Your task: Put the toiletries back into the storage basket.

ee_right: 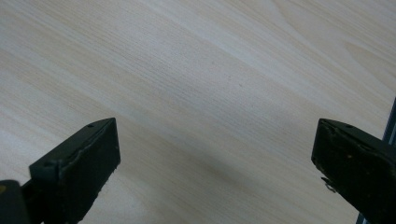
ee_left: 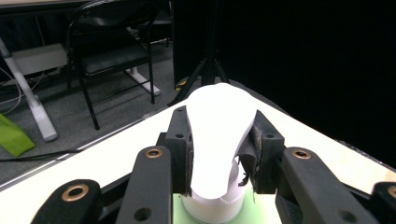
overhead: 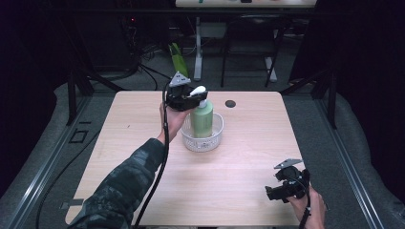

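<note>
A green pump bottle [overhead: 202, 120] stands upright in a clear plastic bowl [overhead: 216, 138] near the middle of the wooden table. My left gripper [overhead: 191, 98] is at the bottle's top, shut on its white pump head [ee_left: 217, 140]; both black pads press the head's sides in the left gripper view. A strip of the green bottle [ee_left: 261, 215] shows below the collar. My right gripper [overhead: 273, 192] rests low near the table's front right corner, open, with bare wood between its jaws [ee_right: 212, 158].
A dark round hole [overhead: 230, 103] lies in the table [overhead: 143, 143] behind the bowl. Past the far edge stand a black folding chair [ee_left: 109, 51], desk legs and a green bag [overhead: 177, 59] on the floor.
</note>
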The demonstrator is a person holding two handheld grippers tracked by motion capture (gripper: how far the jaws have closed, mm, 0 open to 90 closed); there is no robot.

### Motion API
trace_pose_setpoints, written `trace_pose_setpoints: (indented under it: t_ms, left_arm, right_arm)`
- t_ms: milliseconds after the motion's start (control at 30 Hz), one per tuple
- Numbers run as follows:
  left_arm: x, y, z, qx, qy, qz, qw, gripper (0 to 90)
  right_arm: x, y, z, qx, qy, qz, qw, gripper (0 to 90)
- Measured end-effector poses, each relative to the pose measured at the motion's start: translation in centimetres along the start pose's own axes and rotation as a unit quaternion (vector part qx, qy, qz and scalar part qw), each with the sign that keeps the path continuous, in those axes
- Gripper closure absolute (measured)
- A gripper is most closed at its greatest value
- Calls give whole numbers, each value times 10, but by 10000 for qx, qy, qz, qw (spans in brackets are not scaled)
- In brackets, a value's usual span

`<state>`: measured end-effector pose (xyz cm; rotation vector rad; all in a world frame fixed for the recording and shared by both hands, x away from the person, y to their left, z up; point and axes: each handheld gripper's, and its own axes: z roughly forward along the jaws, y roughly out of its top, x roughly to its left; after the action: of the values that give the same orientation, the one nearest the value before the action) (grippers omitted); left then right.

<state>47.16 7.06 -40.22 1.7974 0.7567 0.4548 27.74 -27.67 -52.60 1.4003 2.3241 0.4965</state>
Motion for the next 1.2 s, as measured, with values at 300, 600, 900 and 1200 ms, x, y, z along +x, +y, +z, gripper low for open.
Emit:
trace_pose_setpoints:
  t_ms: [300, 600, 900, 1200]
  left_arm:
    - [-8, -3, -7, 53, -40, 226, 9997, 665]
    - [-9, -4, -8, 57, -39, 190, 9998, 653]
    - [-5, 1, -13, 198, -120, 51, 9997, 422]
    - [-4, 6, -27, 396, -9, 80, 9992, 222]
  right_arm:
    - [1, 0, 0, -2, 6, -8, 10000, 5]
    - [1, 0, 0, -2, 5, -9, 10000, 5]
    - [1, 0, 0, 1, 8, -14, 10000, 6]
    - [2, 1, 0, 3, 4, -4, 10000, 6]
